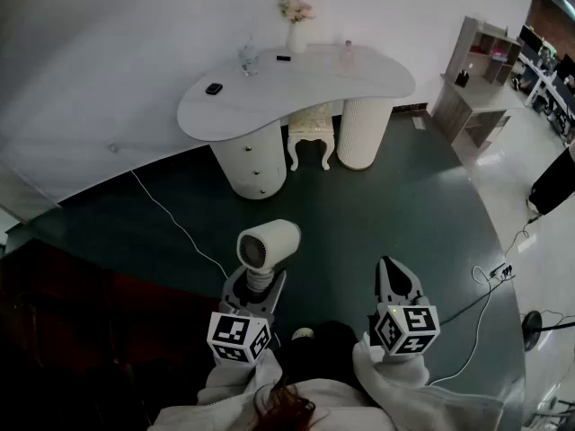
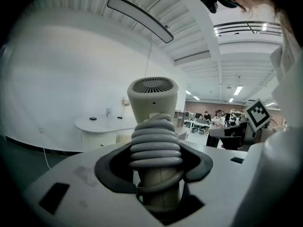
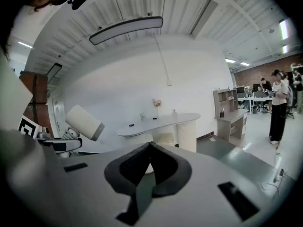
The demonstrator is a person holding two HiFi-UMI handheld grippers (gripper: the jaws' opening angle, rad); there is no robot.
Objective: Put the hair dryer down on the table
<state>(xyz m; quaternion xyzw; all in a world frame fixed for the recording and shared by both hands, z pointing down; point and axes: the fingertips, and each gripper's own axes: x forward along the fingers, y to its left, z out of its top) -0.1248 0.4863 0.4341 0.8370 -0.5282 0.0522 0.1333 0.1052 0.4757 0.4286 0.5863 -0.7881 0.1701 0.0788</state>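
Well short of the table [image 1: 296,88], the left gripper [image 1: 256,285] clamps the dryer [image 1: 267,243] by its handle; the right gripper [image 1: 393,272] is closed, empty.

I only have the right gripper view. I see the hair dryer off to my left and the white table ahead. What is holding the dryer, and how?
Observer: The left gripper is shut on the hair dryer. Its jaws clamp the handle, and the head stands upright above them.
Operator: What about its cord?
Observer: The grey cord is coiled round the handle, right at the jaws.
Operator: Is anything on the floor on the way to the table?
Observer: A white cable lies across the dark floor, left of the straight line to the table.
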